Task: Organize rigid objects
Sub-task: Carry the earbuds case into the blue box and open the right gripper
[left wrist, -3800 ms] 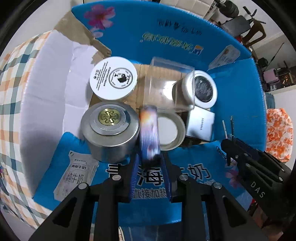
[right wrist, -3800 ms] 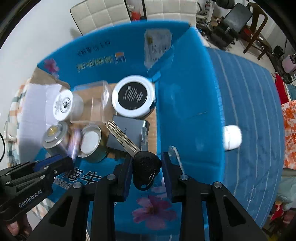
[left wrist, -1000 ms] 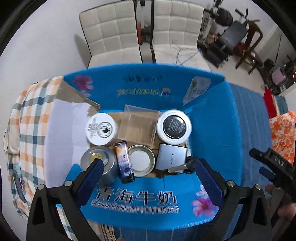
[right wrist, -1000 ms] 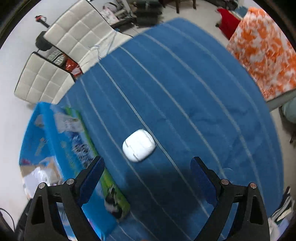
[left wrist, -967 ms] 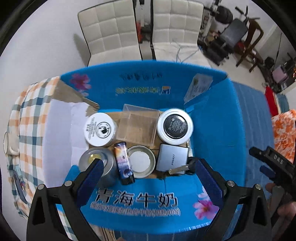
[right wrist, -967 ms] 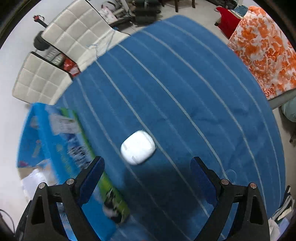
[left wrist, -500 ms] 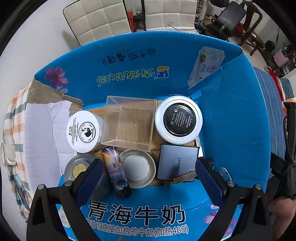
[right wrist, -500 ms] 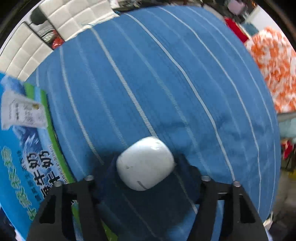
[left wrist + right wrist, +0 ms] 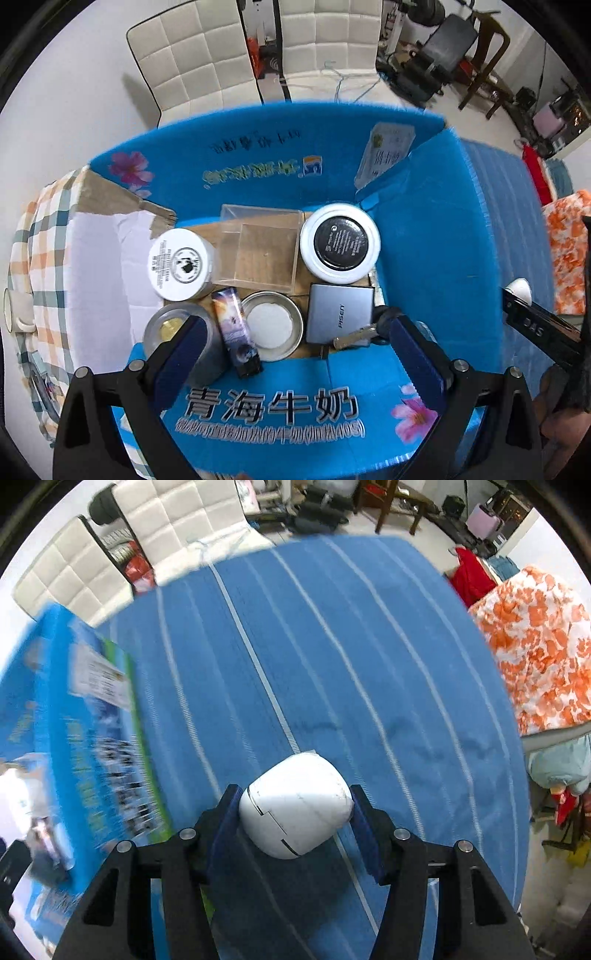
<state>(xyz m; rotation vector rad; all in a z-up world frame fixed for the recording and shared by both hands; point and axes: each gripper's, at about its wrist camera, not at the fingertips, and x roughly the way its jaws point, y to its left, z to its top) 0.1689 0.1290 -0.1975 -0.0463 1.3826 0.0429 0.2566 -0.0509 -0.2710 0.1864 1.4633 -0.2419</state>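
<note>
The right hand-held gripper [image 9: 295, 812] has its two blue pads pressed against the flanks of a white earbud case [image 9: 295, 805], a smooth rounded plastic shell with a lid seam, sitting low over the blue striped cloth [image 9: 332, 646]; whether it rests on the cloth or is just clear of it cannot be told. By its look the case is light and stiff but slippery, so the broad sides, where the pads sit now, seem the safest hold, kept off the lid seam so it does not pop open. The left hand-held gripper [image 9: 291, 354] hangs empty over the blue milk carton box [image 9: 424, 229], its jaws spread wide. Inside the box lie a white cream jar [image 9: 181, 264], a clear plastic box [image 9: 258, 249], a black-topped white jar [image 9: 340, 243], a grey power bank [image 9: 340, 319], a key [image 9: 369, 328], an open round tin [image 9: 271, 325], a silver tin [image 9: 173, 332] and a patterned lighter [image 9: 234, 325]. The floor of the box is nearly full, so free room for the case looks scarce; the upright box walls must be cleared on the way in.
</note>
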